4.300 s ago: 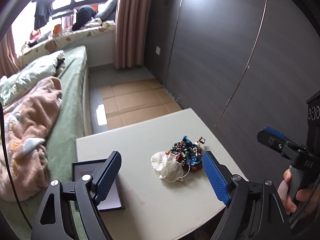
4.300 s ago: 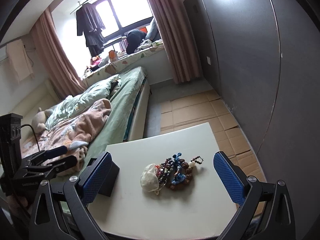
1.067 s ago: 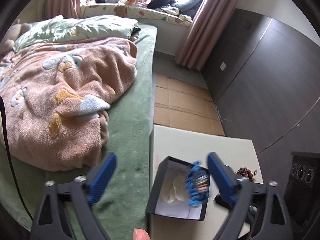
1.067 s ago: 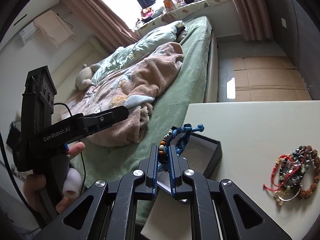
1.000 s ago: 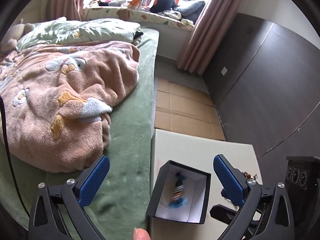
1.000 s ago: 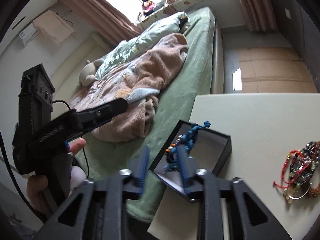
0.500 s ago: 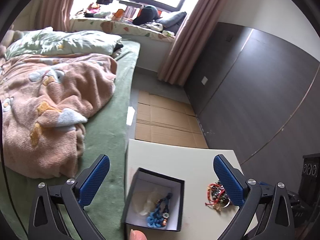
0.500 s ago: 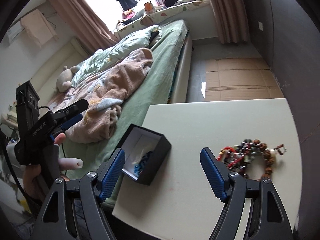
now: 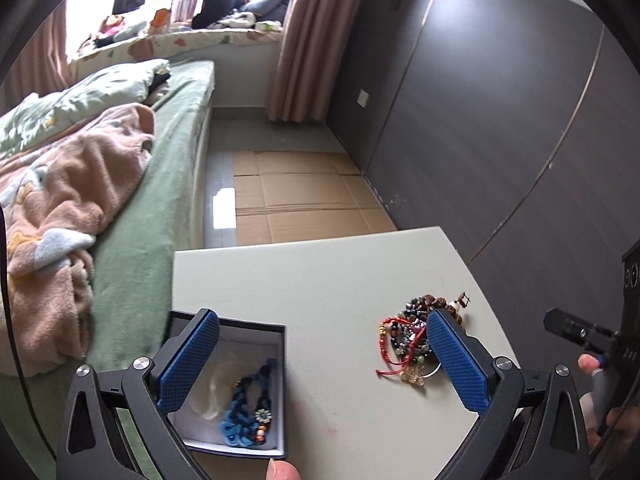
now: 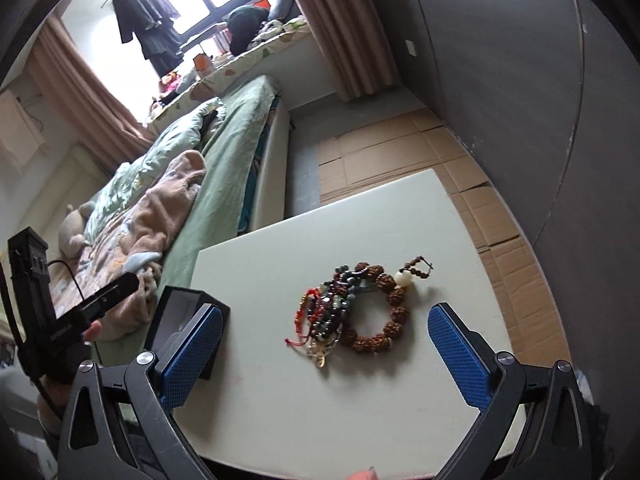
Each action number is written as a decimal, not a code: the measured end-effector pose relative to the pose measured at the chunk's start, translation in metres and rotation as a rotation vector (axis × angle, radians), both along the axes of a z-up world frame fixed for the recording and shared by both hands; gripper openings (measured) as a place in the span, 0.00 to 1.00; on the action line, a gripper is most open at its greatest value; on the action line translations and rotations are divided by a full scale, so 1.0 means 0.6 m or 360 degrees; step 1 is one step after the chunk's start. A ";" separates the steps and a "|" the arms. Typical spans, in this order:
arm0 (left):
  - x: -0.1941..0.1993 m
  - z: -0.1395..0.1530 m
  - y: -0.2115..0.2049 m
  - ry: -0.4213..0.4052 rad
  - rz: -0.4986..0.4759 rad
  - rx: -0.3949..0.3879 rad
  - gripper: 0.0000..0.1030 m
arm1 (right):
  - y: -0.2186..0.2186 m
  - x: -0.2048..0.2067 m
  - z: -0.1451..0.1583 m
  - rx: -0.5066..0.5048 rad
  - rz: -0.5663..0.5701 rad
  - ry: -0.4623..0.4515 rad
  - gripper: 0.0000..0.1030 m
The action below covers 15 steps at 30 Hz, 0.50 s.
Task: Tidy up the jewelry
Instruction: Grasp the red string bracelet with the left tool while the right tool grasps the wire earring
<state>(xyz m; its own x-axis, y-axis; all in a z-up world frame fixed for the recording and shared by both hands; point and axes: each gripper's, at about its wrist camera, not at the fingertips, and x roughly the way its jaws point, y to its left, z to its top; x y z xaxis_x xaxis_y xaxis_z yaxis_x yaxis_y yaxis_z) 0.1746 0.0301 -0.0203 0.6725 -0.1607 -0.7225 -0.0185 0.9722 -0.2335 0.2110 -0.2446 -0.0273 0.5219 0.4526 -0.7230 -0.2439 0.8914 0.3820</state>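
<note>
A bedroom seen from two handheld grippers. A bed (image 9: pixel 168 184) with green sheets and a pink blanket (image 9: pixel 60 208) fills the left side, a dark wardrobe (image 9: pixel 500 120) the right, and flattened cardboard (image 9: pixel 304 196) lies on the floor between them. In front stands a pale table (image 9: pixel 320 280), its left edge just beside the bed.

The left gripper (image 9: pixel 320 364) hangs over the table with its blue pads spread wide and nothing between them. The right gripper (image 10: pixel 324 356) is also spread wide and empty; its jaws have just been opening. It points down at the table over the pile.

A black box (image 9: pixel 280 380), open with a white lining, sits at the table's near left corner. Inside it lies a blue bracelet (image 9: pixel 244 412) beside a small whitish pouch (image 9: pixel 214 388).

Well apart from the box, toward the table's right side, a pile of bead bracelets (image 10: pixel 352 308) rests on the surface: a large brown one (image 10: pixel 396 312), darker mixed beads (image 10: pixel 336 300) and a red cord (image 10: pixel 308 312), all tangled and touching
</note>
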 end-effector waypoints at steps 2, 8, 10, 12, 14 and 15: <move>0.008 -0.007 -0.015 0.0032 -0.0003 -0.0010 1.00 | -0.017 0.003 -0.003 0.0025 -0.0035 0.0014 1.00; 0.034 -0.029 -0.064 0.0083 -0.0094 -0.0027 0.95 | -0.067 0.012 -0.018 0.0097 -0.0156 0.0052 1.00; 0.044 -0.041 -0.084 0.0114 -0.0166 -0.0021 0.82 | -0.079 0.017 -0.028 0.0109 -0.0171 0.0077 0.97; 0.052 -0.061 -0.101 0.0173 -0.0215 -0.0012 0.68 | -0.084 0.021 -0.036 0.0114 -0.0168 0.0098 0.85; 0.060 -0.083 -0.112 0.0244 -0.0259 -0.0029 0.57 | -0.089 0.027 -0.047 0.0139 -0.0148 0.0131 0.78; 0.064 -0.094 -0.118 0.0278 -0.0273 -0.0033 0.55 | -0.091 0.029 -0.054 0.0146 -0.0145 0.0149 0.76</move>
